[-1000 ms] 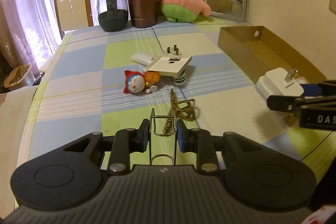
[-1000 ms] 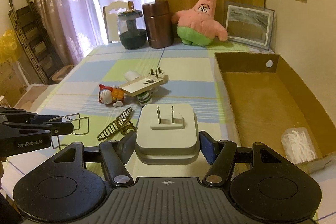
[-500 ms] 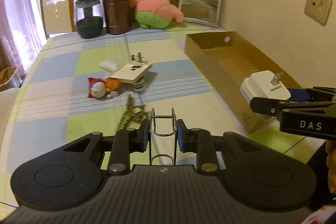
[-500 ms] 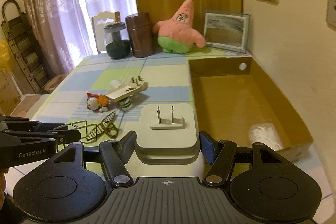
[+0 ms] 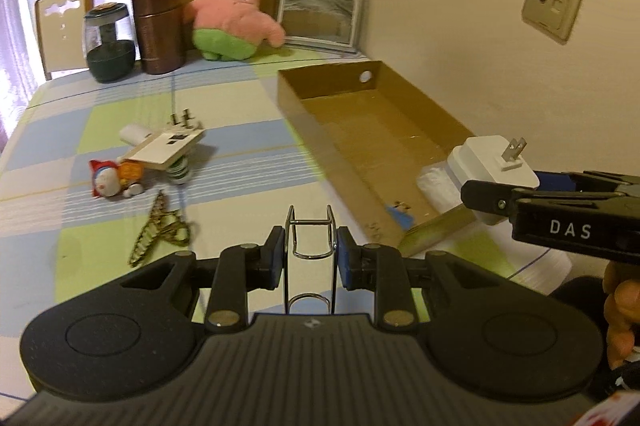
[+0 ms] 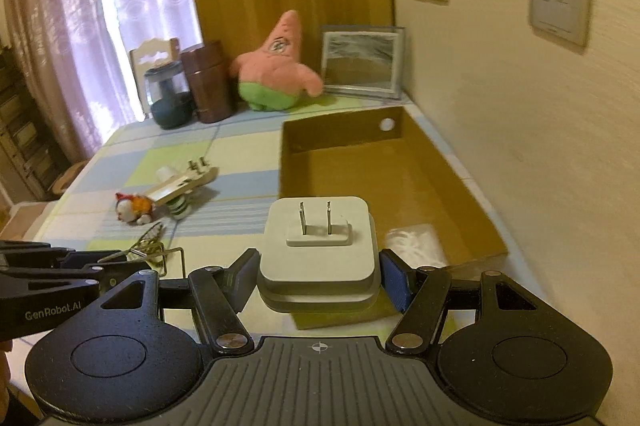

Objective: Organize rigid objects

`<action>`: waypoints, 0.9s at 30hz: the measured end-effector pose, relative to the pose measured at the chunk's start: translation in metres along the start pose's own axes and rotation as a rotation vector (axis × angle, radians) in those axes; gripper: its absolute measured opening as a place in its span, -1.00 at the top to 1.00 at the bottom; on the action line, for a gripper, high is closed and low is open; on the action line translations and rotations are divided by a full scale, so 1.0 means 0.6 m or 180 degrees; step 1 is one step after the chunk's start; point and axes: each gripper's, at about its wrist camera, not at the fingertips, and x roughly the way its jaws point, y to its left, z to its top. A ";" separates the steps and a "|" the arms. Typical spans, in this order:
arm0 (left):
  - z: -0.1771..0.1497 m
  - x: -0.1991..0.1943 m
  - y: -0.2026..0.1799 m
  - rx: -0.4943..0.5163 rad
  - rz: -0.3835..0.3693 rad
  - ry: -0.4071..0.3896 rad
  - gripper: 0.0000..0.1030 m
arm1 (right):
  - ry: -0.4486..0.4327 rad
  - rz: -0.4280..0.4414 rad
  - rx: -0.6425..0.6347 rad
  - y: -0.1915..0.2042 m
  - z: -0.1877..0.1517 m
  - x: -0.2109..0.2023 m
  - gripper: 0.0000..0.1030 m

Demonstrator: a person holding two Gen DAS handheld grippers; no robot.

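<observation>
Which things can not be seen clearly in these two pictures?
- Plastic bag in the cardboard box: contents too blurred, right wrist view; white charger partly covers it, left wrist view.
- Small toys: too small and blurred, both views.
- Wire rack: lower part hidden behind left gripper.
- Charger's underside: hidden by right gripper.

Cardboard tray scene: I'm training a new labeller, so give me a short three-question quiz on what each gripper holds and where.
1. True or false: the left gripper is shut on a bent chrome wire holder.
2. What does the right gripper hold? A) white two-prong wall charger B) gold hair claw C) pink starfish plush
3. Fill in: a clear plastic packet lies inside the shallow brown cardboard ____.

Key: 1 true; 2 A; 3 tray.
</observation>
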 end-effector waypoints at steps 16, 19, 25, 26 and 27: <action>0.048 0.035 -0.091 0.0113 -0.0274 -0.0020 0.57 | 0.0005 -0.0206 0.0007 -0.092 0.034 -0.008 -0.19; 0.058 0.046 -0.104 0.0114 -0.0298 -0.0024 0.57 | 0.0026 -0.0213 -0.0003 -0.107 0.039 -0.002 -0.19; 0.077 0.068 -0.118 0.0085 -0.0327 -0.0028 0.57 | 0.0063 -0.0224 -0.0042 -0.127 0.049 0.016 -0.19; 0.080 0.072 -0.119 0.0078 -0.0329 -0.0030 0.57 | 0.0071 -0.0223 -0.0049 -0.130 0.050 0.020 -0.19; 0.083 0.076 -0.120 0.0075 -0.0331 -0.0031 0.57 | 0.0080 -0.0221 -0.0057 -0.132 0.052 0.025 -0.19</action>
